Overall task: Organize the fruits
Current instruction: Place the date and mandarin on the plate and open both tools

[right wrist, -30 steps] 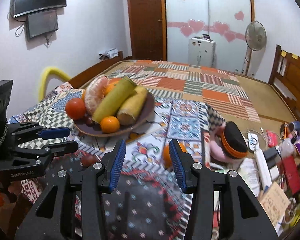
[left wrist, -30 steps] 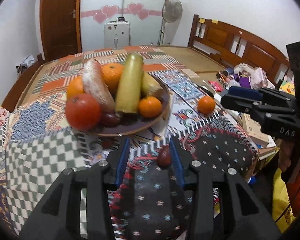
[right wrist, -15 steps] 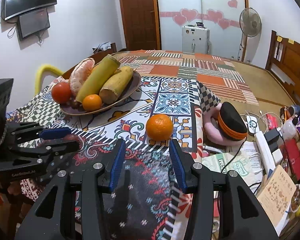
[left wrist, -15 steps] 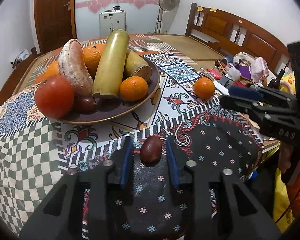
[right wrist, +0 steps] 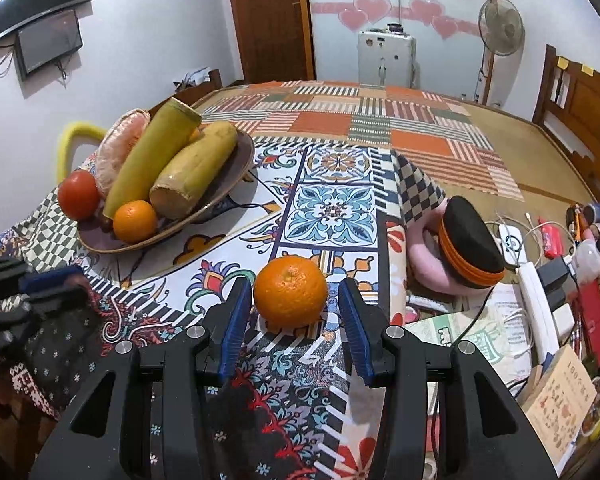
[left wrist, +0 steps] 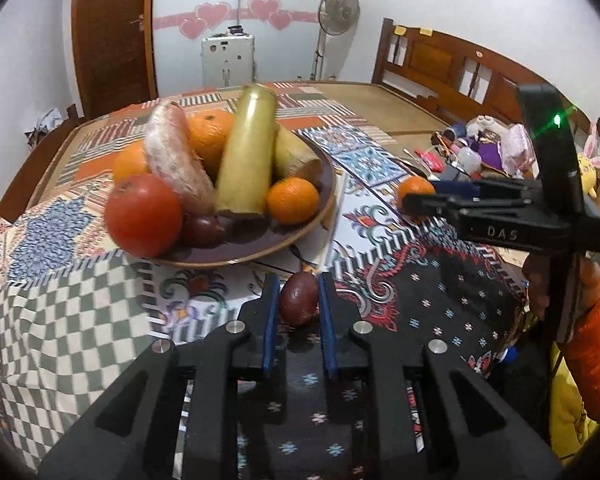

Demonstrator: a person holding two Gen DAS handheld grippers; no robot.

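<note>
A brown fruit bowl (left wrist: 304, 232) holds a tomato (left wrist: 143, 215), oranges, a peeled pomelo piece (left wrist: 176, 160) and two long yellow-green stalks. It also shows in the right wrist view (right wrist: 204, 216). My left gripper (left wrist: 298, 284) is shut on a small dark red fruit (left wrist: 299, 298), just in front of the bowl. My right gripper (right wrist: 296, 284) is open, its fingers either side of a loose orange (right wrist: 290, 291) on the patterned cloth, not touching it. That orange also shows in the left wrist view (left wrist: 416, 189).
A patchwork cloth (right wrist: 332, 208) covers the table. A black and orange cap on a pink cushion (right wrist: 468, 240) lies right of the orange. Cables, a power strip, books and small clutter (right wrist: 548, 280) fill the right side. A wooden bed frame (left wrist: 440, 64) stands behind.
My left gripper closed on the dark red fruit and now holds it nearer the bowl. My right gripper moved forward until its open fingers came around the loose orange.
</note>
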